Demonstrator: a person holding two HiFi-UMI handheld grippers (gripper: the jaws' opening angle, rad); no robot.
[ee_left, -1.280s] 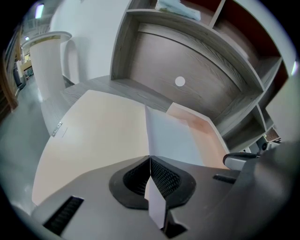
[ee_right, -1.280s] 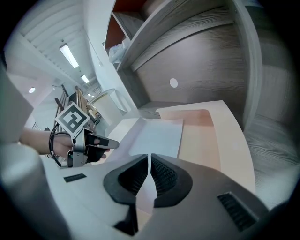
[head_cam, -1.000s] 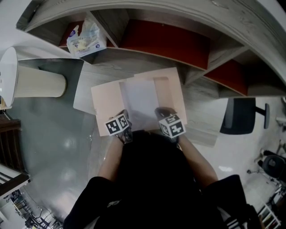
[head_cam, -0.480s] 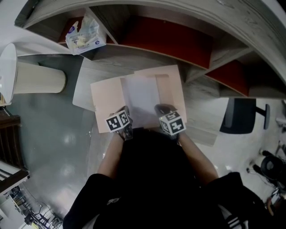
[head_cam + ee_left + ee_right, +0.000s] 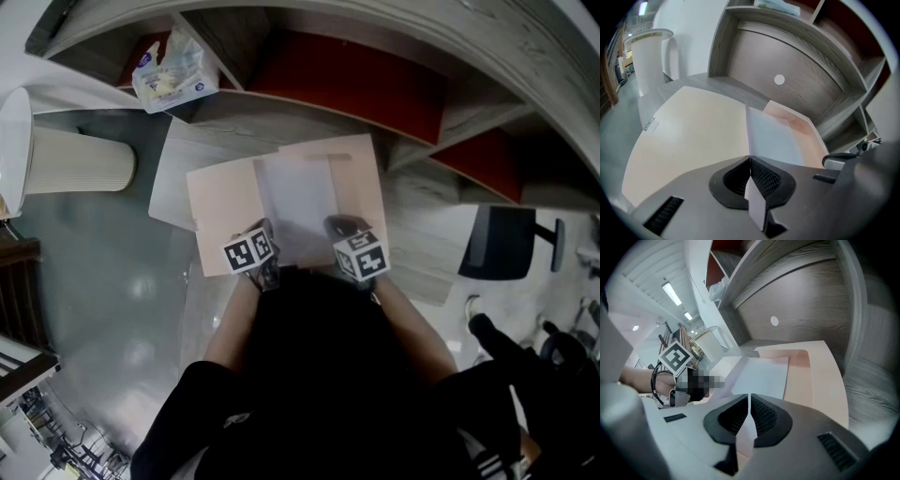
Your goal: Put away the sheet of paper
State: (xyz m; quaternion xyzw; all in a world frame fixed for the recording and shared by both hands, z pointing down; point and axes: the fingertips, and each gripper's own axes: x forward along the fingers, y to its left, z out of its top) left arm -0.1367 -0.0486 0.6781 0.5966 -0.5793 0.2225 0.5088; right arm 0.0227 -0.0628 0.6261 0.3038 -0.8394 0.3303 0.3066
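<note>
A white sheet of paper (image 5: 298,212) lies over an open peach folder (image 5: 221,208) on the grey desk. My left gripper (image 5: 265,246) is shut on the sheet's near left edge; in the left gripper view the sheet (image 5: 774,136) runs into the closed jaws of that gripper (image 5: 750,161). My right gripper (image 5: 339,234) is shut on the near right edge; in the right gripper view the sheet (image 5: 761,376) passes between that gripper's (image 5: 749,401) jaws. The folder's right flap (image 5: 820,376) lies beside the sheet.
A shelf unit with red back panels (image 5: 347,84) curves round the desk's far side. A plastic bag of tissues (image 5: 173,70) lies in its left compartment. A white ribbed bin (image 5: 70,161) stands at the left. A black chair (image 5: 502,244) is at the right.
The folder and sheet sit a touch further left in view. A dark shoe or foot has come in at the lower right. Both grippers keep their hold.
</note>
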